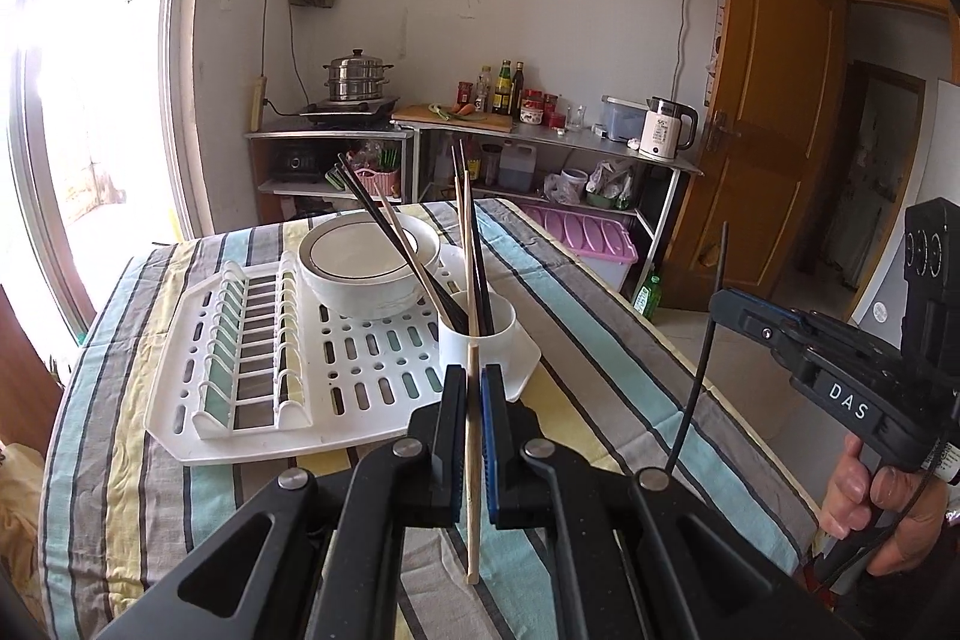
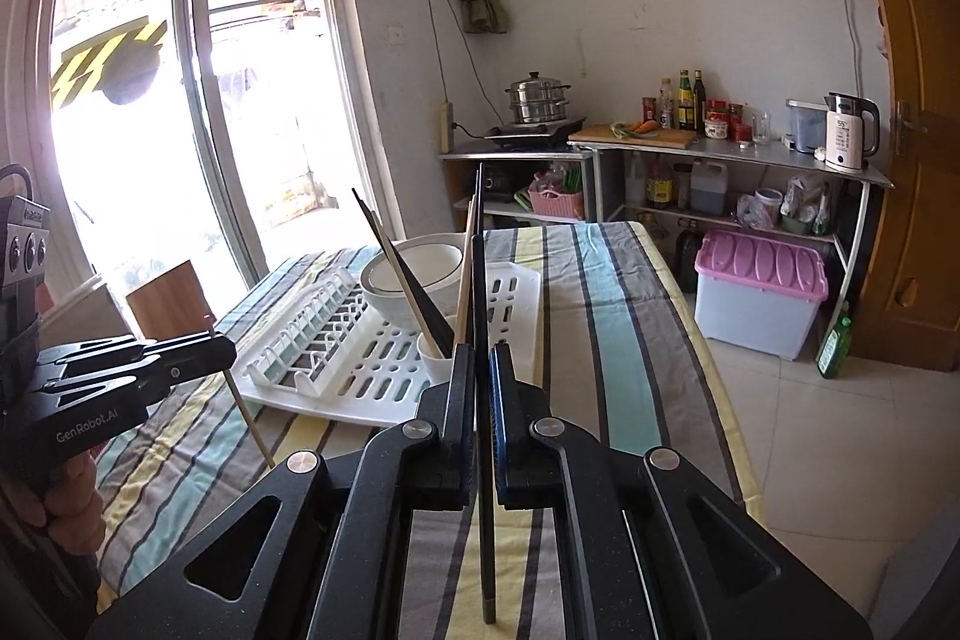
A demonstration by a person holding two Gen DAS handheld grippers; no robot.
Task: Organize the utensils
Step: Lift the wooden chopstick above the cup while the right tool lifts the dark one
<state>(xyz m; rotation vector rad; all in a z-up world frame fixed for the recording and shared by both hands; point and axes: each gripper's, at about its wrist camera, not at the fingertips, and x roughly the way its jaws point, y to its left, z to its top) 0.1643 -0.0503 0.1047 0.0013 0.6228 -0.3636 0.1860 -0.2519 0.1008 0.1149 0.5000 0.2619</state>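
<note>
Clamped between the pads of the left gripper (image 1: 474,388) is a pale wooden chopstick (image 1: 473,472), standing nearly upright, its lower end hanging free above the striped tablecloth (image 1: 600,340); the right gripper (image 2: 481,370) is closed in the same way on a black chopstick (image 2: 483,460), also close to upright, its blunt end dangling below the jaws; each gripper shows in the other's view, held off to the side by a hand (image 1: 882,508) on its grip, well apart from its partner.

Just beyond both sits a white utensil cup (image 1: 477,340) at the near corner of a white plastic drying rack (image 1: 336,376); several more chopsticks (image 1: 420,268), black and pale, lean out of the cup; stacked white bowls (image 1: 369,274) with a dark rim line rest on the rack behind it.

The rack lies on a table covered by the cloth, striped in teal, yellow, grey and white; past it stand metal shelves (image 1: 540,136) with a steel steamer pot (image 1: 357,76), sauce bottles (image 1: 510,88), a cutting board and a white kettle (image 1: 663,130); a pink-lidded storage box (image 2: 759,292) sits on the tiled floor, a wooden door (image 1: 768,112) stands open, and a bright sliding window (image 2: 198,100) fills the far side.
</note>
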